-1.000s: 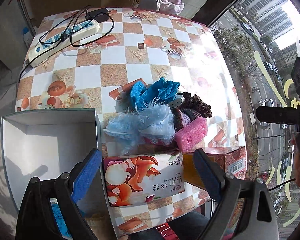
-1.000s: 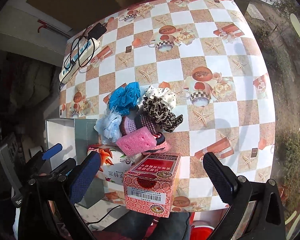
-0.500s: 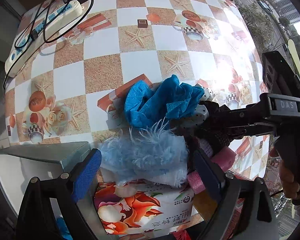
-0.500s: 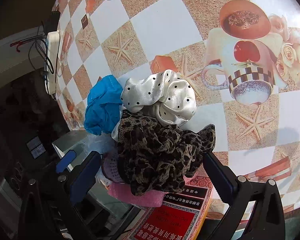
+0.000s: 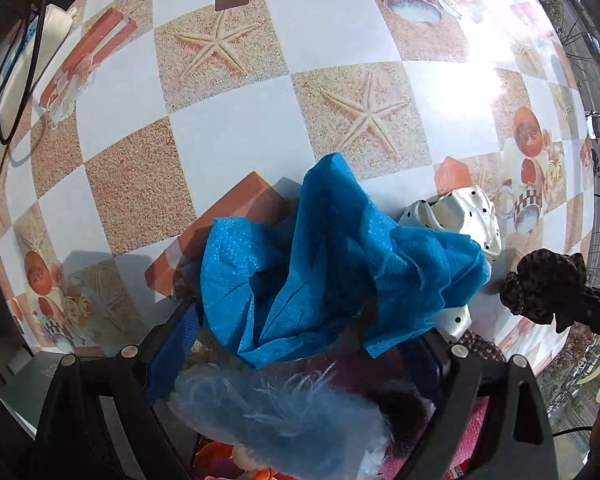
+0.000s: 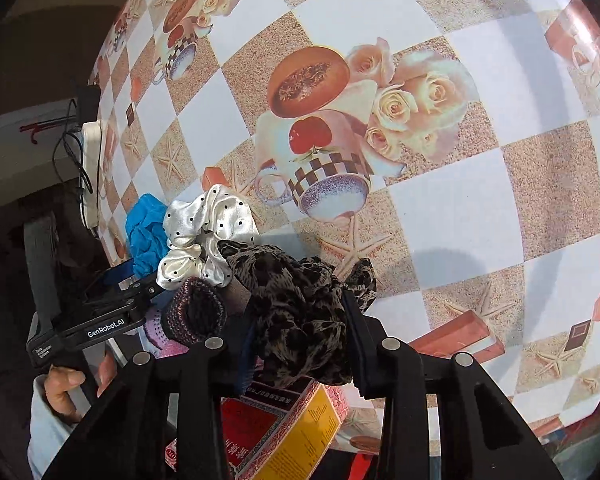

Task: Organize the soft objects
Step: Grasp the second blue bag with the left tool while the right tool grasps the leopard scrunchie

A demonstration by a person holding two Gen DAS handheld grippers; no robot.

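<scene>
A pile of soft things lies on the patterned table. In the left wrist view my left gripper (image 5: 304, 344) stands open around a crumpled blue cloth (image 5: 332, 264), above a pale blue feathery piece (image 5: 284, 416). A white polka-dot scrunchie (image 5: 456, 216) lies to its right. In the right wrist view my right gripper (image 6: 300, 332) is shut on a leopard-print scrunchie (image 6: 296, 308), also seen in the left view (image 5: 544, 284). The white scrunchie (image 6: 204, 228), the blue cloth (image 6: 144, 232) and a knitted purple piece (image 6: 196, 312) lie beside it.
A red and yellow carton (image 6: 276, 428) sits under the right gripper. A pink sponge (image 5: 472, 432) lies at the pile's near side. A white power strip (image 5: 24, 64) with black cables lies at the table's far left. A grey box edge (image 5: 16, 392) is at the near left.
Both grippers moved forward and down into the pile. The right gripper closed on the leopard-print scrunchie. The left gripper's fingers now flank the blue cloth.
</scene>
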